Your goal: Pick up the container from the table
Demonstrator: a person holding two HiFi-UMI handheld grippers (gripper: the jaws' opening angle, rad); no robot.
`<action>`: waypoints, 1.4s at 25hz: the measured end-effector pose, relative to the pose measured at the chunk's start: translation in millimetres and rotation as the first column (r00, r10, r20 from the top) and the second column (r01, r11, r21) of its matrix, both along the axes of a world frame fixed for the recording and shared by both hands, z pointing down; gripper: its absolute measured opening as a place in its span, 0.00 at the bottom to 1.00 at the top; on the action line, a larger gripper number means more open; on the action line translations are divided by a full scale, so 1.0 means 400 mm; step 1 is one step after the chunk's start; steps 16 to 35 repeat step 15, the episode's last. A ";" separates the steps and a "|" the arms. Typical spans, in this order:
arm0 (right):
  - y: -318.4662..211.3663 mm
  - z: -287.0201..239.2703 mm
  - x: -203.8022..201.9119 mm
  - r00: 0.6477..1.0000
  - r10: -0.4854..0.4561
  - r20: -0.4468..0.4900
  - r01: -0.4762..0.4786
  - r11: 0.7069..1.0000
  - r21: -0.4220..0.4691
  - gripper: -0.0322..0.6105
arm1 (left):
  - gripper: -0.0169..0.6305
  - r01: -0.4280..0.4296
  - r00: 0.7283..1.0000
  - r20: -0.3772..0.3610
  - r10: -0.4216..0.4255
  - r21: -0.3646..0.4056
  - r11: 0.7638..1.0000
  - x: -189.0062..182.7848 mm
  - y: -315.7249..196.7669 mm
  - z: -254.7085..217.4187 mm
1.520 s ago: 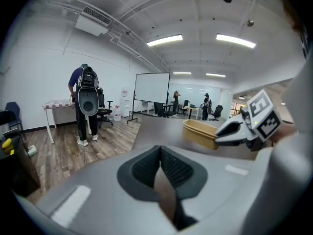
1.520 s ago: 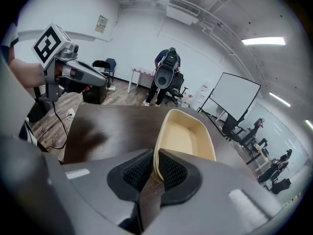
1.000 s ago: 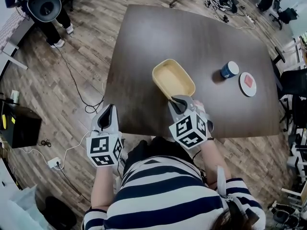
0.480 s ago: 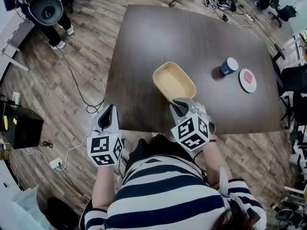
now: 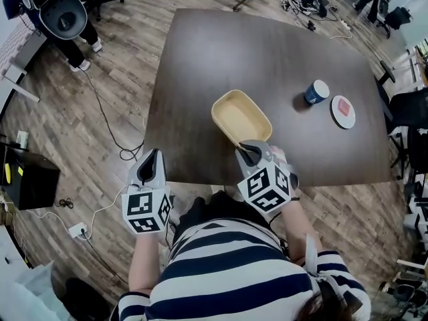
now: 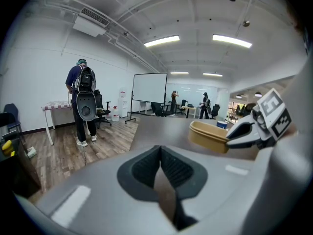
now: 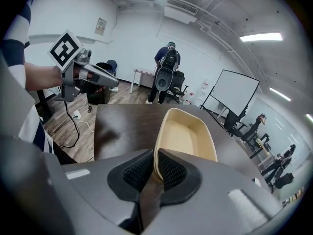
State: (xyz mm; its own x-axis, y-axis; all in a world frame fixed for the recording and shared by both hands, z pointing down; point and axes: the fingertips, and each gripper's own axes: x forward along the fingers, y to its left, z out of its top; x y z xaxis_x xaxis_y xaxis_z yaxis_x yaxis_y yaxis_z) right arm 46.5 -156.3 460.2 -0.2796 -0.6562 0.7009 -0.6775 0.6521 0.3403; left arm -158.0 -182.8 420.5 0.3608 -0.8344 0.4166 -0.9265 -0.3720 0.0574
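Observation:
The container, a shallow tan oval tray, sits near the front edge of the dark table. My right gripper is shut on its near rim; in the right gripper view the thin wall of the container is pinched between the right gripper's two ribbed pads. Whether the tray is clear of the table I cannot tell. My left gripper hangs off the table's front left corner, shut and holding nothing. The left gripper view shows the container and the right gripper off to its right.
A blue cup and a white disc with a red label stand on the table's right side. A person with a backpack stands at the far left. Cables trail across the wood floor left of the table.
The right gripper has drawn the container a little toward the table's near edge, away from the blue cup. The left gripper has stayed where it was.

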 end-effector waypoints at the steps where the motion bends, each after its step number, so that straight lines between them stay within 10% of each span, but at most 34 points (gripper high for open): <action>1: 0.002 -0.002 -0.003 1.000 -0.003 0.000 0.003 1.000 0.000 0.10 | 0.03 0.000 1.000 0.000 0.000 0.001 1.000 -0.001 0.002 -0.001; 35: 0.018 -0.012 -0.026 1.000 -0.019 0.007 0.020 1.000 -0.017 0.10 | 0.03 0.027 1.000 -0.017 -0.026 0.029 0.999 -0.031 0.002 -0.029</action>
